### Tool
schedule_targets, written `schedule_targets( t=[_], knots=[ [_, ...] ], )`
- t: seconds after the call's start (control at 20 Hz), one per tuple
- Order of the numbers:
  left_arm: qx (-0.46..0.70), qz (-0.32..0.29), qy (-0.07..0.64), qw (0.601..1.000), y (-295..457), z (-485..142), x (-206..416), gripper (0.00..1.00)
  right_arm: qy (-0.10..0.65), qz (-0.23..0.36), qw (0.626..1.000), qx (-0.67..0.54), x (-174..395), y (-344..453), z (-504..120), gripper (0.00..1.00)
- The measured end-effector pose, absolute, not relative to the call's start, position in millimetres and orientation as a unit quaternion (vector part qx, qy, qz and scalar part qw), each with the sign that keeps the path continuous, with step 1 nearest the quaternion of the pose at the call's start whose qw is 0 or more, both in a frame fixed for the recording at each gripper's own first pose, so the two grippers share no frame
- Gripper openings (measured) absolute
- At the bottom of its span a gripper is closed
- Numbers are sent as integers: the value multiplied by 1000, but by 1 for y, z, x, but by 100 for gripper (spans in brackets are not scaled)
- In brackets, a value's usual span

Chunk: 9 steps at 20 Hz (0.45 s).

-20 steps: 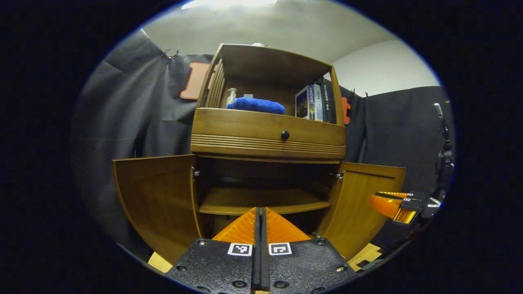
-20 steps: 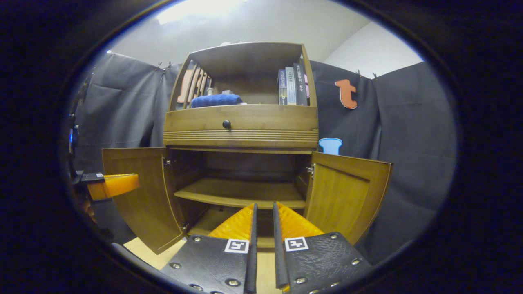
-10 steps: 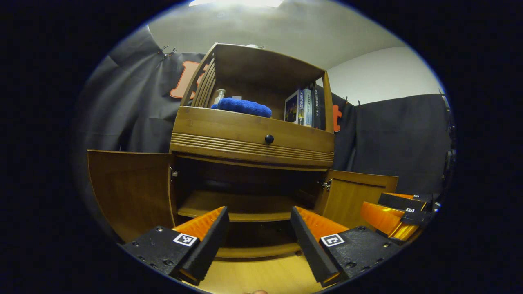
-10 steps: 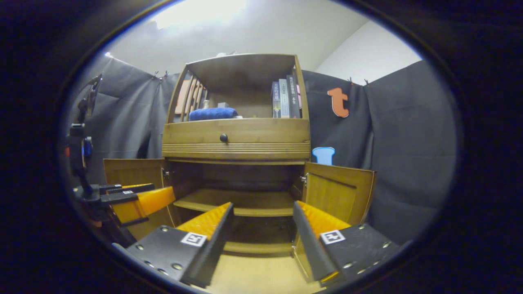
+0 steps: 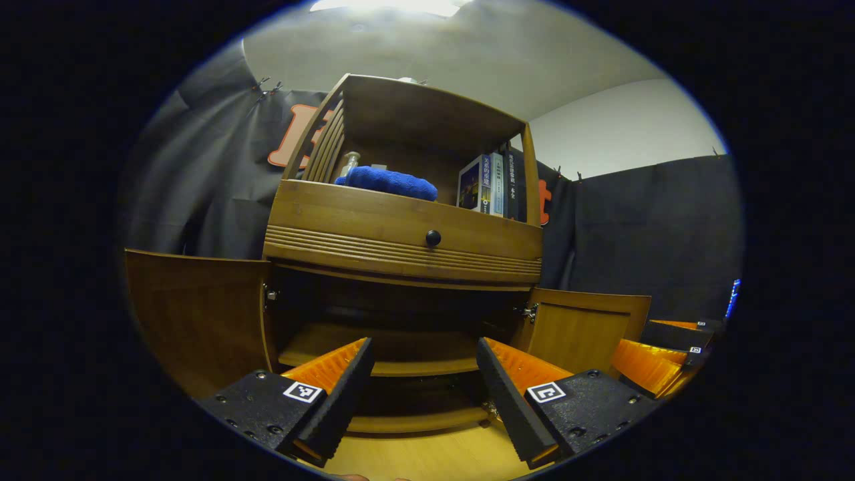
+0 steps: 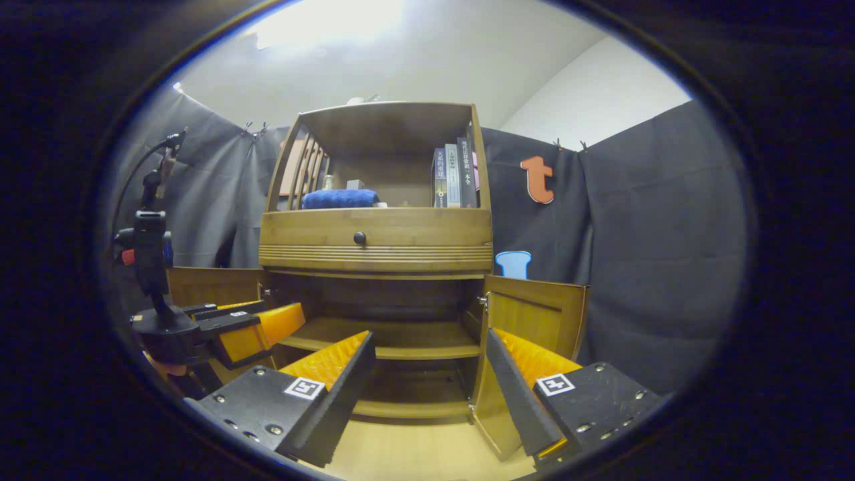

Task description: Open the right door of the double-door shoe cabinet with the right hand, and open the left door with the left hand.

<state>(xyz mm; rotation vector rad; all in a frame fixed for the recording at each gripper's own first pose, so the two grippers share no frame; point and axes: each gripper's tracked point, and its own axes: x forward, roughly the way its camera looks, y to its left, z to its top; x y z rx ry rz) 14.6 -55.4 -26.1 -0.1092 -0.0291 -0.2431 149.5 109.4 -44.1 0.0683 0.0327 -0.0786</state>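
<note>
Cabinet (image 5: pixel 401 227): wooden, seen straight ahead of both grippers; left door (image 5: pixel 194 314) and right door (image 6: pixel 534 314) are swung wide.
Grippers: left gripper (image 5: pixel 421 374) and right gripper (image 6: pixel 427 374) are spread, nothing held.
Change: a second ago both were pressed together.
Contents: top shelf holds blue towel (image 6: pixel 339 198) and books (image 6: pixel 454 177); lower shelf (image 6: pixel 387 337) lies bare.

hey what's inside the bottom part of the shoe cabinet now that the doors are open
Inside the shoe cabinet, between the left door and right door, one bare wooden shelf shows, with no shoes. The space under it is dark and partly covered by gripper fingers.
</note>
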Motion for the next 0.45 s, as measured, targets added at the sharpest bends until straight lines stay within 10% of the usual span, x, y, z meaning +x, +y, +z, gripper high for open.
schedule_targets(
  t=[0.45],
  knots=[
    [-59, -237, 1, 970, -127, -37, -1, 95, 24, -110, 992, 64, 113, 75, -50, 99]
  ],
)
